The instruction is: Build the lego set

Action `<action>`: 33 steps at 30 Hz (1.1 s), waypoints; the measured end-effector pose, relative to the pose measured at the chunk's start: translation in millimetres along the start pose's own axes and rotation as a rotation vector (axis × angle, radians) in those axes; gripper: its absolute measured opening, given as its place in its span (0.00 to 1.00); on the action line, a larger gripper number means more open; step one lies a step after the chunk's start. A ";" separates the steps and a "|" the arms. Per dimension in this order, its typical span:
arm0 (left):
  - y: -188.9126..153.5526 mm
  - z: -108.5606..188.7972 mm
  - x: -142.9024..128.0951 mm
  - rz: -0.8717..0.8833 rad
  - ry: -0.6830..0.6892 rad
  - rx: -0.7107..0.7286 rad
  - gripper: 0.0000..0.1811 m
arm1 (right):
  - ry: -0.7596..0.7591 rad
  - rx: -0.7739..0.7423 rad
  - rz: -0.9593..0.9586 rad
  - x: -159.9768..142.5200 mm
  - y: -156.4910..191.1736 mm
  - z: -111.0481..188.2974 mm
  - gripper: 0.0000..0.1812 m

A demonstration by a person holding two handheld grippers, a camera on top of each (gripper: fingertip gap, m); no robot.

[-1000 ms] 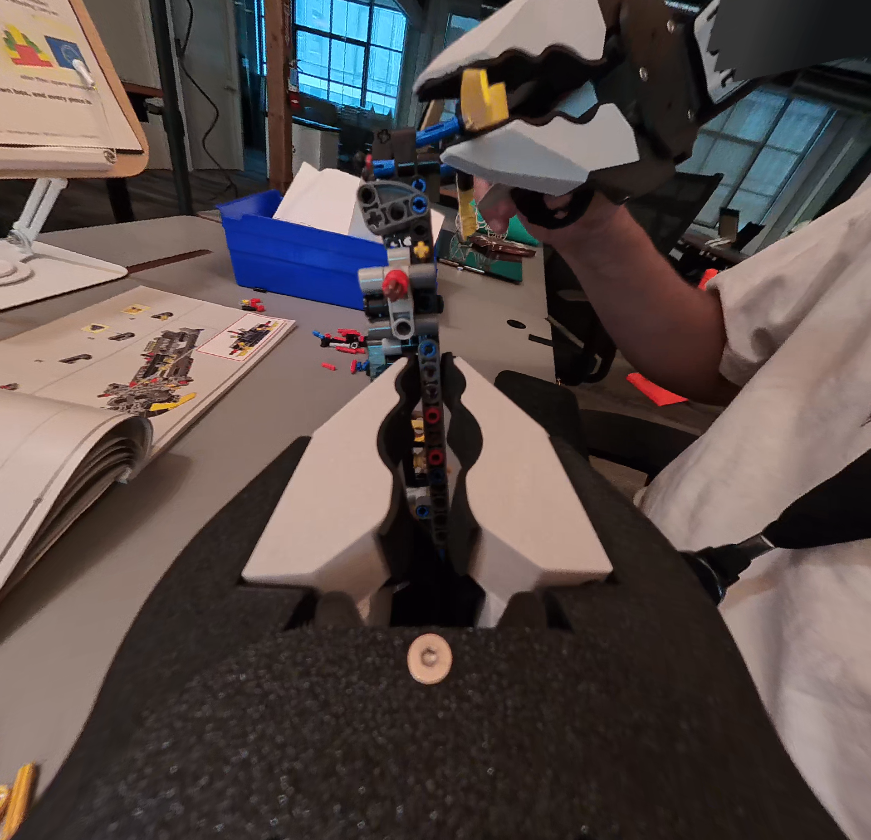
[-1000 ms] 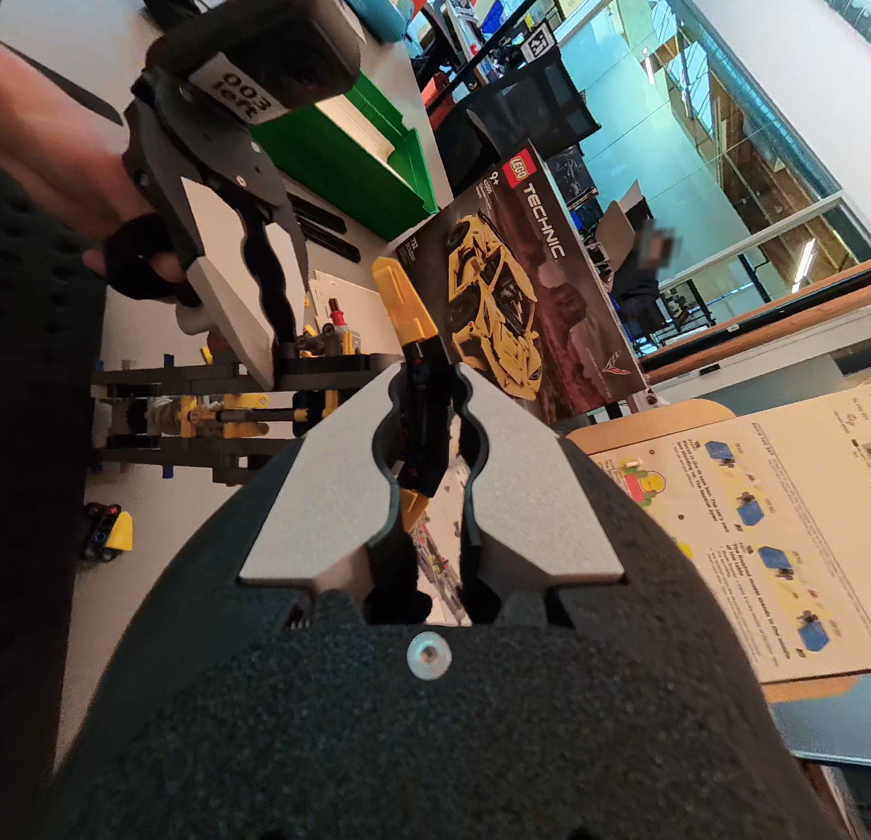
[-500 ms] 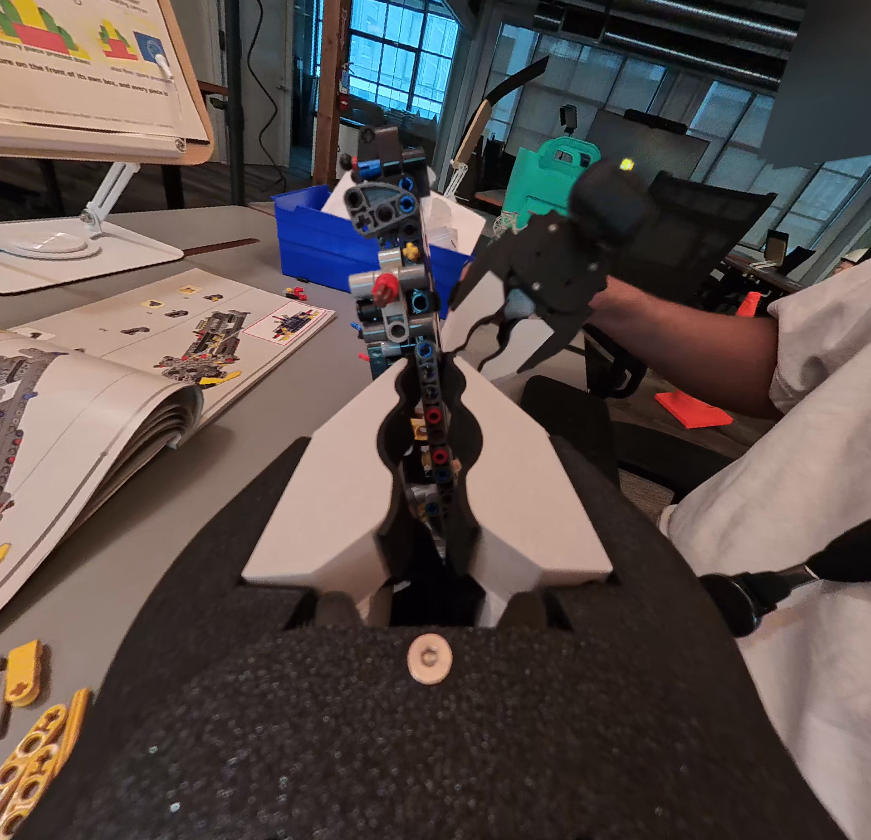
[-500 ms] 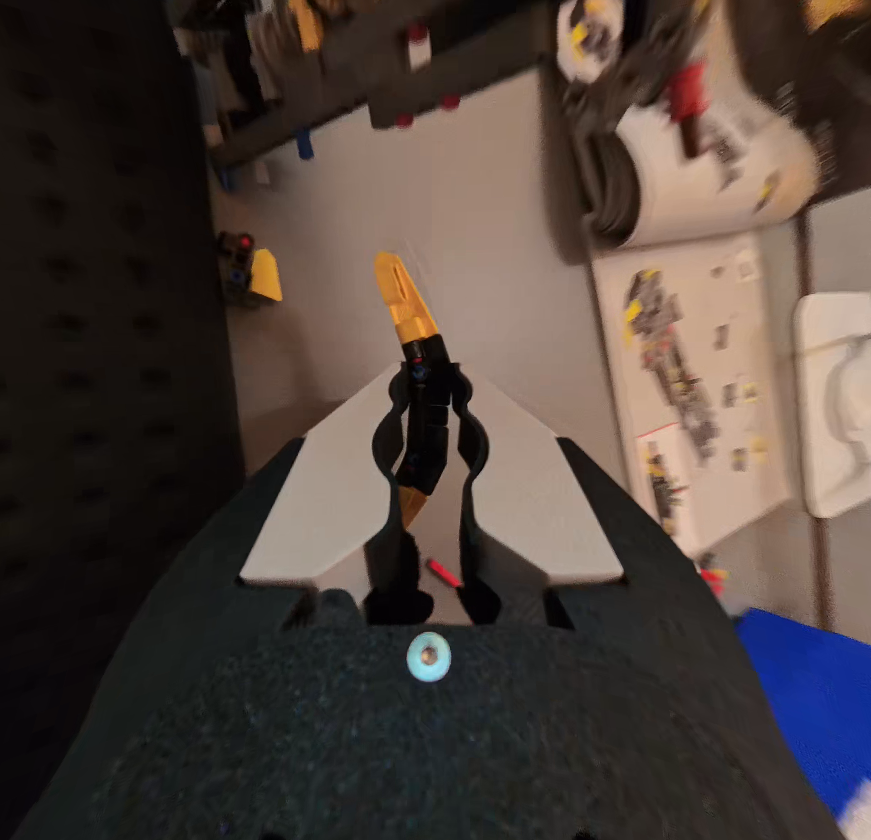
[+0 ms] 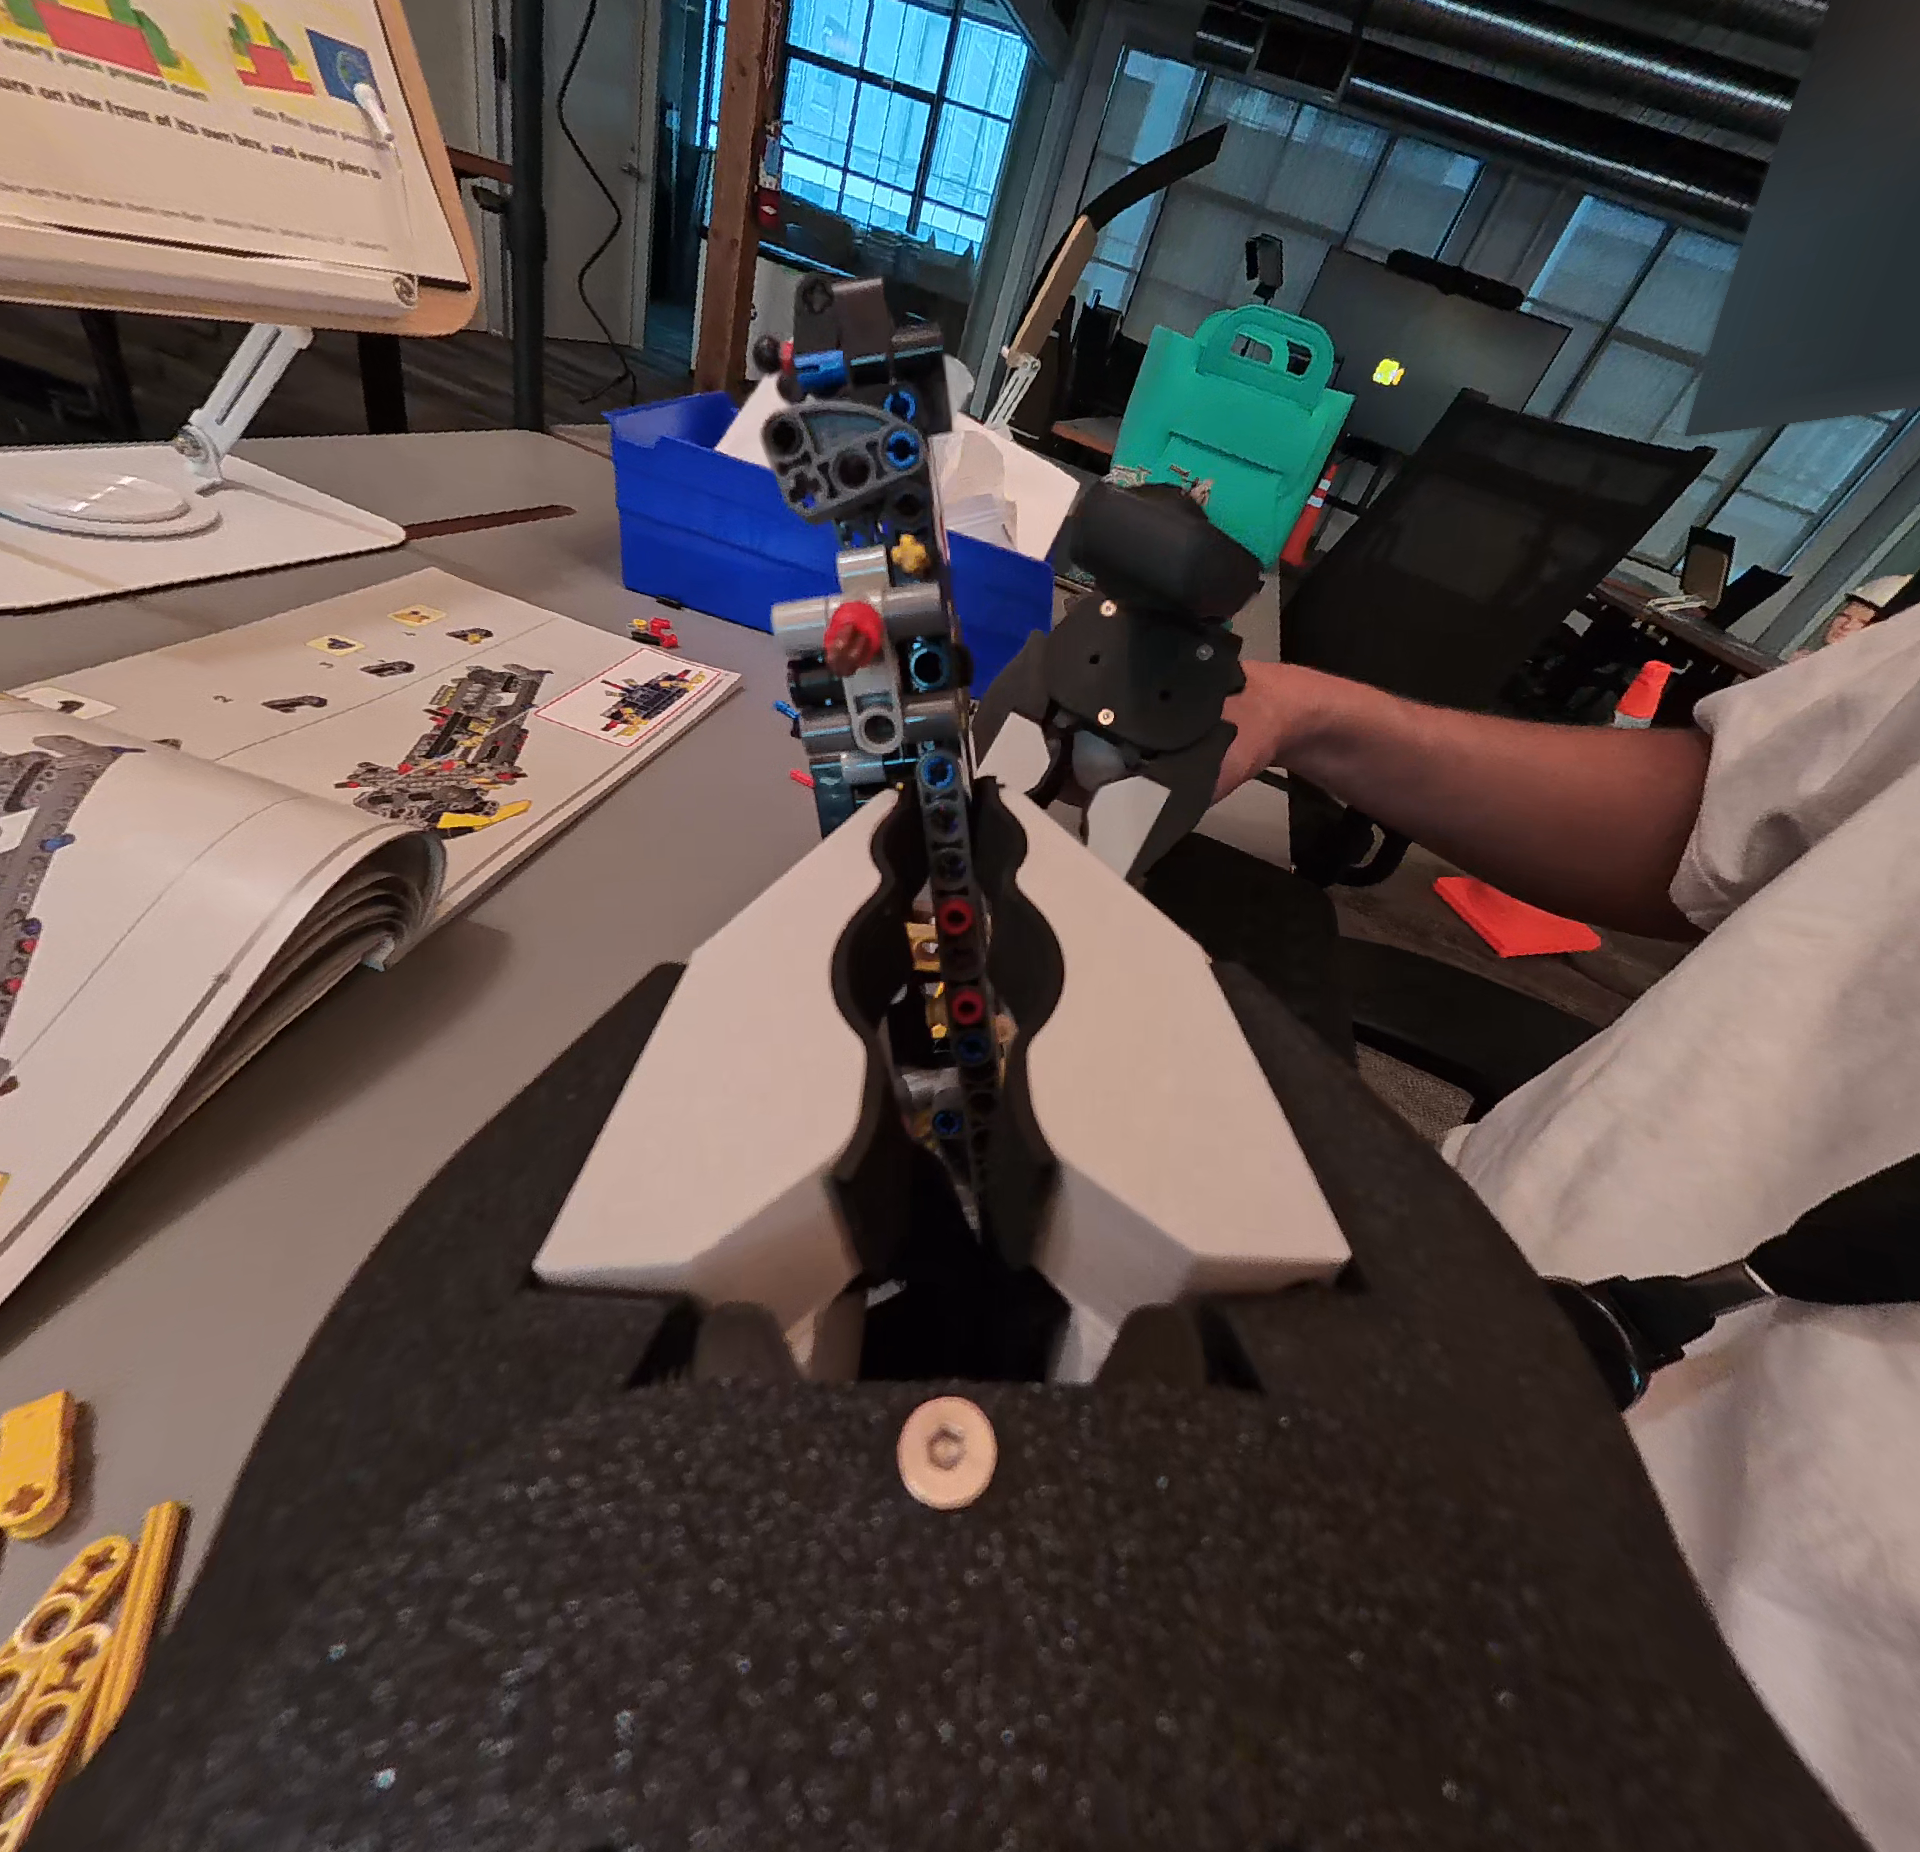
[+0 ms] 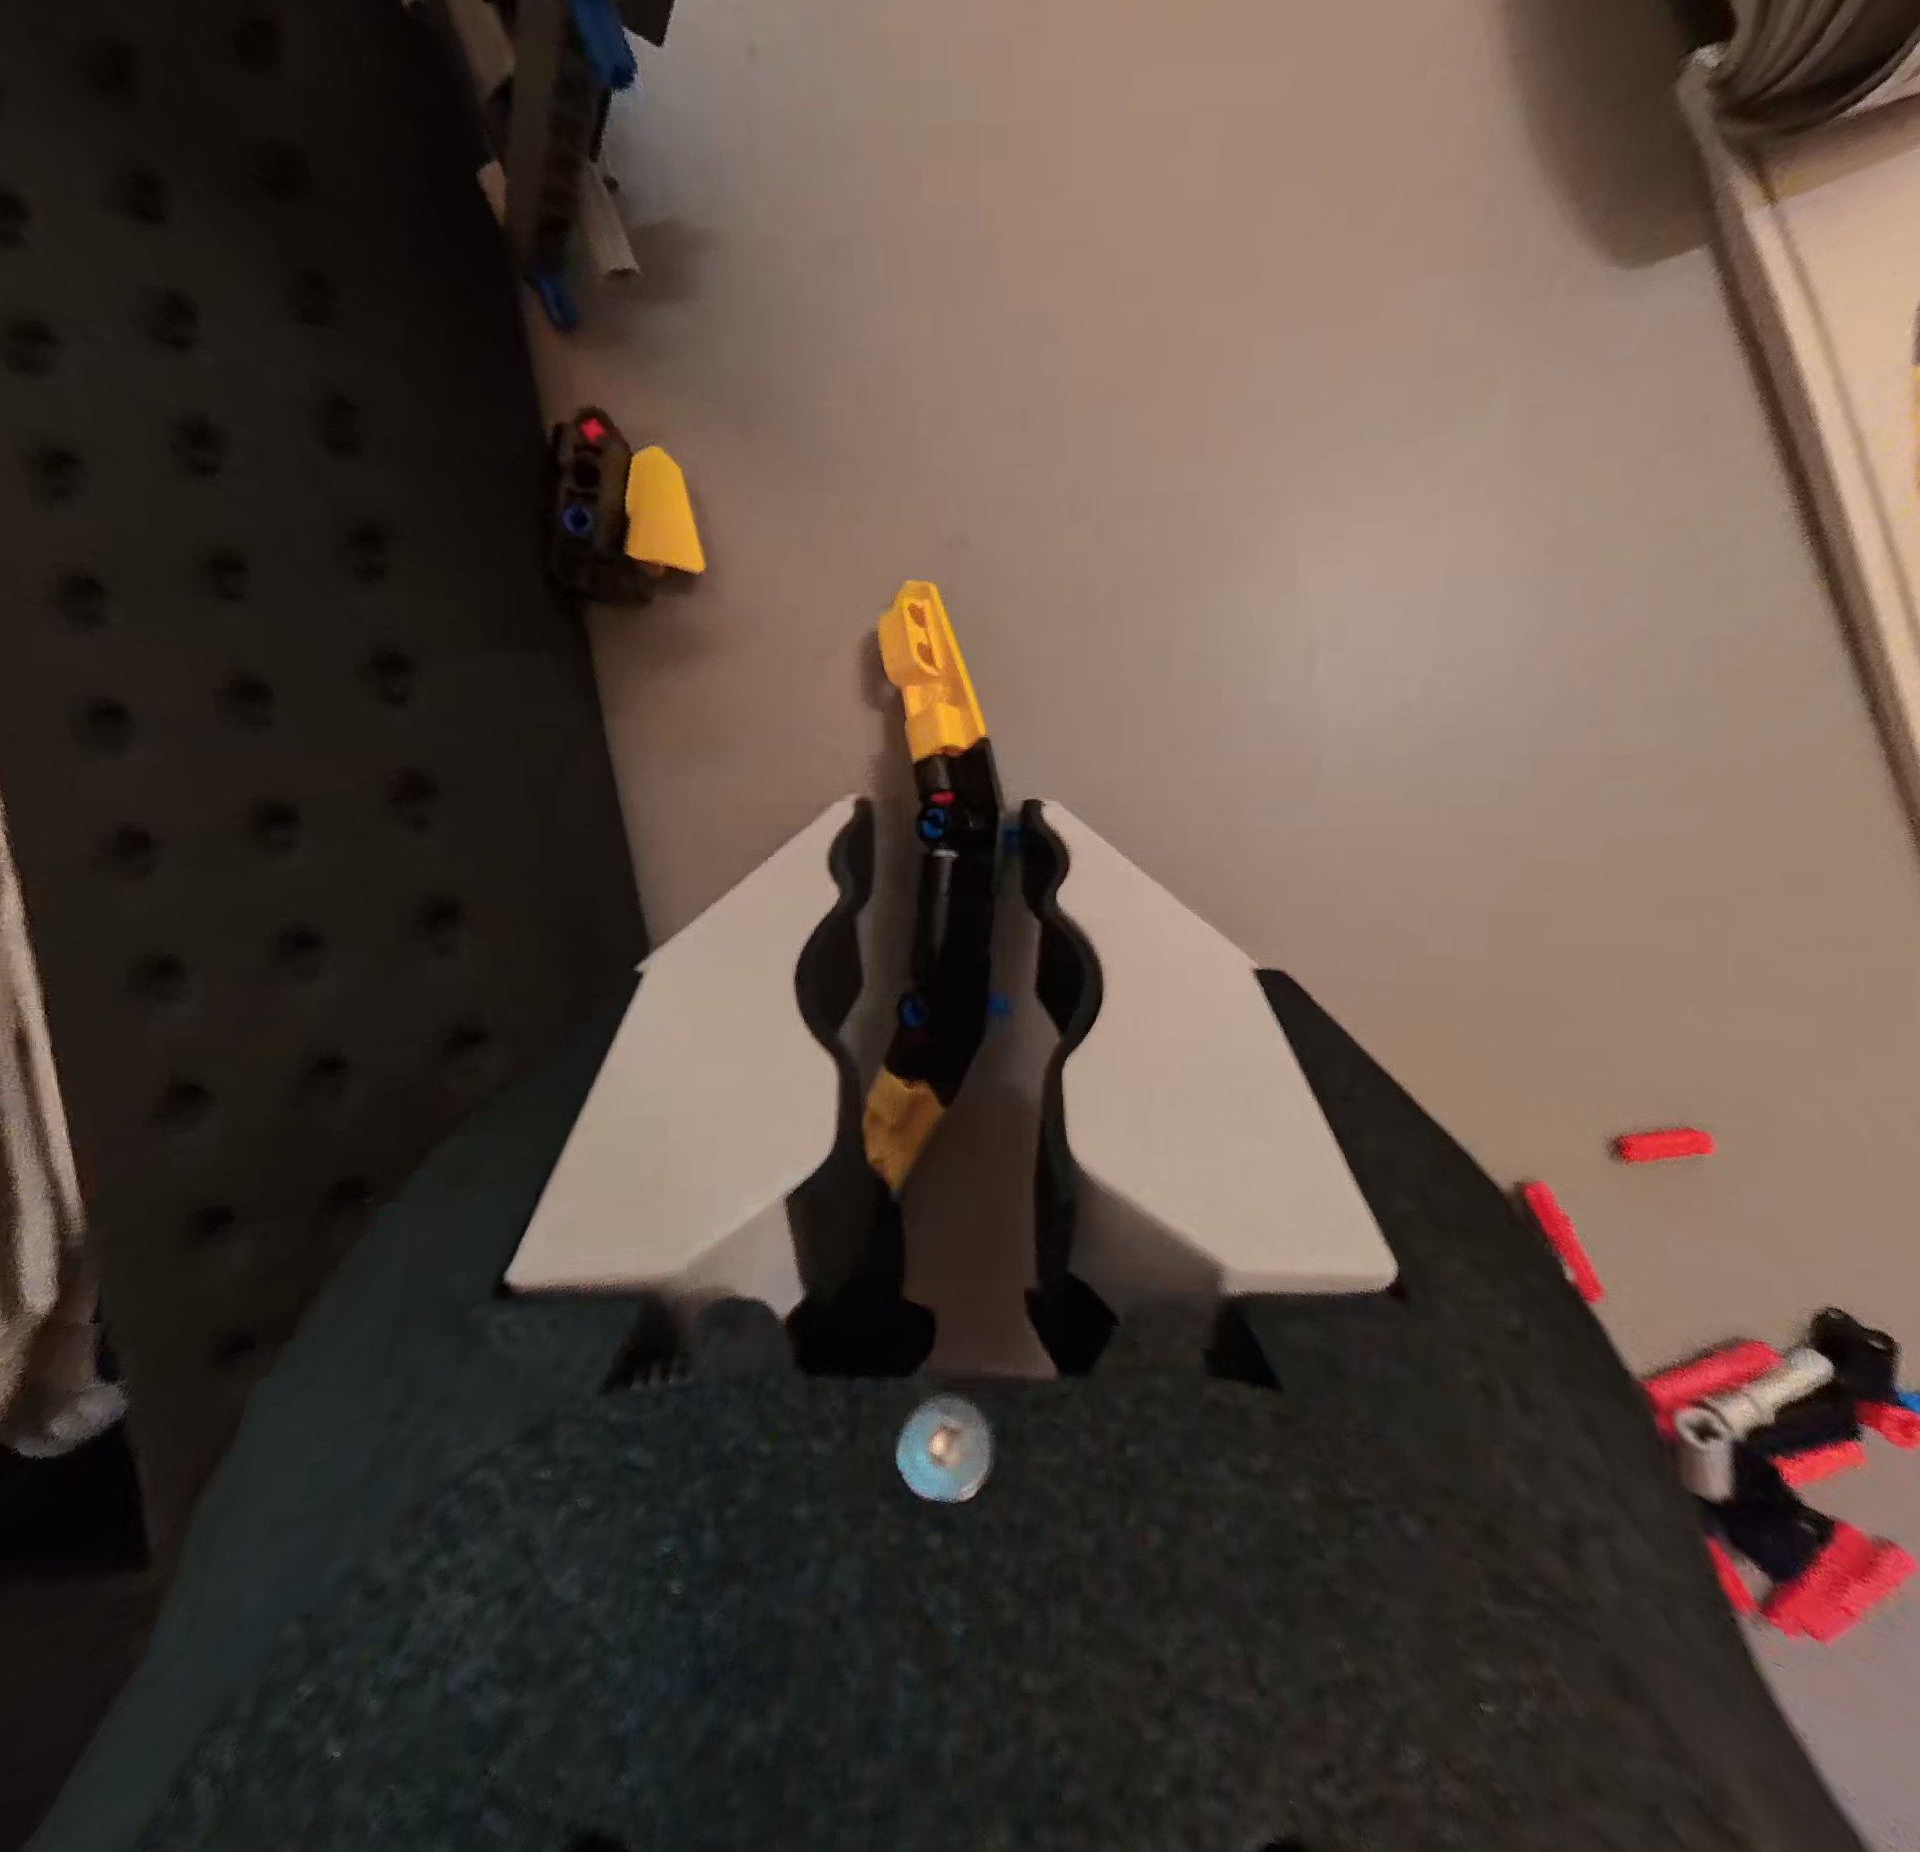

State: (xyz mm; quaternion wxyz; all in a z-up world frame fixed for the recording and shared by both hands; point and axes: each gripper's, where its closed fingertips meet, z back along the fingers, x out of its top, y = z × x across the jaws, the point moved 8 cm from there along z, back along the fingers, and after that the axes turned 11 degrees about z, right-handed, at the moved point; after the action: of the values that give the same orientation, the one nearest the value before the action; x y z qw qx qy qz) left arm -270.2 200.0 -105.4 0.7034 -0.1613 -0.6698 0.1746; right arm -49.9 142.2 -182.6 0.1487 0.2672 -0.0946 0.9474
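Observation:
My left gripper (image 5: 945, 794) is shut on the long black Technic chassis (image 5: 868, 576) and holds it upright above the grey table (image 5: 623, 929). My right gripper (image 6: 940, 815) points down at the table and is open. A slim black piece with yellow ends (image 6: 945, 867) lies between its fingers, with table showing on both sides of it. In the left wrist view the right gripper (image 5: 1122, 753) hangs low just right of the chassis. A small black and yellow sub-assembly (image 6: 623, 514) lies on the table to the left of the slim piece.
An open instruction booklet (image 5: 312, 763) lies at left, a blue bin (image 5: 707, 524) behind the chassis, yellow beams (image 5: 62, 1646) at the near left. Red pins (image 6: 1662, 1146) and a red, black and grey cluster (image 6: 1787, 1439) lie at right. The person's arm (image 5: 1455, 774) reaches in from the right. The gap from one gripper's tips to the other's is roughly 20 cm.
My right gripper swung down from head height to just above the table, and its jaws spread around the slim yellow and black piece. The left gripper kept hold of the chassis.

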 end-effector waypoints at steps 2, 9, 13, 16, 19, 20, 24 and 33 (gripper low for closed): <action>0.4 0.2 -0.3 0.002 -0.003 -0.012 0.04 | -0.071 0.037 -0.032 9.8 -2.6 6.0 0.23; -7.9 4.7 -3.2 -0.006 -0.012 -0.122 0.04 | -0.784 0.115 -0.215 94.2 -36.9 67.7 0.44; -8.1 8.2 -3.9 0.000 -0.024 -0.121 0.04 | -0.879 0.172 -0.192 108.3 -32.5 53.8 0.17; -2.4 15.4 -2.8 0.012 0.015 -0.088 0.12 | -0.915 0.179 -0.197 112.2 -31.6 48.8 0.14; 4.1 36.0 9.7 0.018 0.012 -0.049 0.31 | -0.920 0.170 -0.211 114.5 -35.3 45.4 0.13; 4.7 43.3 20.5 0.013 -0.024 -0.049 0.33 | -0.923 0.184 -0.210 115.7 -36.1 44.4 0.13; 3.1 42.6 60.4 -0.118 -0.029 -0.060 0.34 | -0.932 0.219 -0.190 121.6 -40.6 39.3 0.13; 29.0 -6.9 56.6 -0.049 0.153 -0.254 0.15 | -0.958 0.243 -0.195 120.6 -50.5 32.1 0.13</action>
State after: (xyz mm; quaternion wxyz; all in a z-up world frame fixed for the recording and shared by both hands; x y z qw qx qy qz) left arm -261.9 251.8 -69.0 0.7303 -0.2454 -0.6349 0.0584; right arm -115.7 209.2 -86.2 0.1442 0.6950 -0.0160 0.7042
